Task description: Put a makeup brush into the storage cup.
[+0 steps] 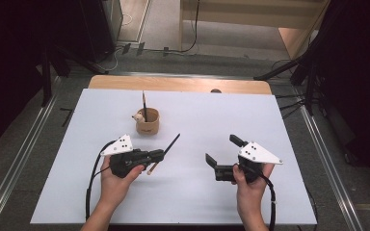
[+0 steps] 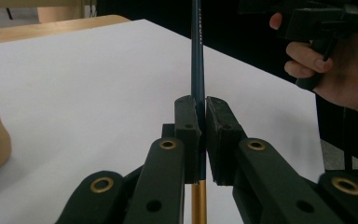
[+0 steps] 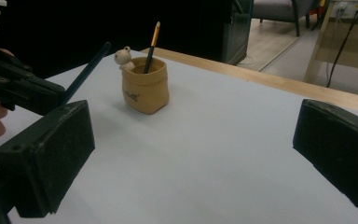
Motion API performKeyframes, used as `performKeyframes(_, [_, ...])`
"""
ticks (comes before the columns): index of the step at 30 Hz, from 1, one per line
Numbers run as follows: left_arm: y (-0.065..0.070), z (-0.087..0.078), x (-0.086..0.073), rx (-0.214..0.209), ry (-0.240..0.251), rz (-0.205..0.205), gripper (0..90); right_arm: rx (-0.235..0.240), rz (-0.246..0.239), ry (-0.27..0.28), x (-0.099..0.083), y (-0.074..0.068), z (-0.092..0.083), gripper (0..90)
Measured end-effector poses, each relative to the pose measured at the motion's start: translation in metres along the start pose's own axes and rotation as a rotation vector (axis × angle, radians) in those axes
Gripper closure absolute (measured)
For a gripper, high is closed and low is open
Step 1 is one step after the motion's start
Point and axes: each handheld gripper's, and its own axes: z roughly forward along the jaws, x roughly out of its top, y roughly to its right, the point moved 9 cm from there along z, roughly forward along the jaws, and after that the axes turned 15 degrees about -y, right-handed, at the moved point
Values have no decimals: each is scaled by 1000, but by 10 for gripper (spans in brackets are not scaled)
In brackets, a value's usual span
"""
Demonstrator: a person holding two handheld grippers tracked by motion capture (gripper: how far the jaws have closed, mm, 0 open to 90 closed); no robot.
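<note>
My left gripper (image 1: pixel 160 155) is shut on a dark blue pencil (image 1: pixel 170 144), whose point slants up to the right and whose gold end (image 1: pixel 150 170) sticks out below the jaws. In the left gripper view that pencil (image 2: pixel 197 51) stands clamped between the two pads (image 2: pixel 189 123). A tan pot (image 1: pixel 147 121) with a small animal figure on its rim stands behind the left gripper and holds another pencil (image 1: pixel 144 106). My right gripper (image 1: pixel 223 151) hangs open over the white table with nothing between its jaws. The right gripper view shows the pot (image 3: pixel 145 85) ahead and the held pencil (image 3: pixel 85 72) at left.
The white table top (image 1: pixel 197 192) ends in a wooden strip (image 1: pixel 178 84) at the far edge. Metal rails (image 1: pixel 19 159) run along the floor on both sides. Dark stands and cables lie behind the table.
</note>
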Motion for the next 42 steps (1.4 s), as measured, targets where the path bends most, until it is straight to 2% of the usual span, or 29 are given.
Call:
performKeyframes(3, [3, 2, 2, -15, 19, -6, 847, 21, -4, -6, -1, -7, 2, 0])
performKeyframes(8, [9, 9, 3, -34, 26, -5, 847, 75, 52, 2, -3, -18, 2, 0])
performKeyframes(11, [12, 11, 4, -39, 27, 1, 847, 98, 63, 3, -5, -24, 5, 0])
performKeyframes(17, [17, 16, 6, -48, 36, 6, 847, 156, 140, 14, -6, -28, 9, 0])
performKeyframes(20, [19, 18, 7, -52, 45, 5, 847, 145, 173, 29, -6, -27, 10, 31])
performKeyframes(23, [22, 20, 7, -49, 48, 10, 847, 173, 196, 42, -4, -31, 11, 50])
performKeyframes(27, [26, 22, 8, -59, 56, 9, 847, 175, 259, 52, -1, -34, 15, 138])
performKeyframes(29, [28, 23, 8, -61, 60, 11, 847, 183, 280, 52, 0, -38, 17, 147])
performKeyframes(35, [33, 25, 10, -63, 68, 26, 847, 230, 274, 78, 3, -52, 18, 276])
performKeyframes(39, [39, 26, 12, -70, 78, 38, 847, 275, 293, 112, 4, -59, 17, 433])
performKeyframes(42, [42, 26, 14, -78, 84, 41, 847, 324, 317, 109, 2, -62, 15, 544])
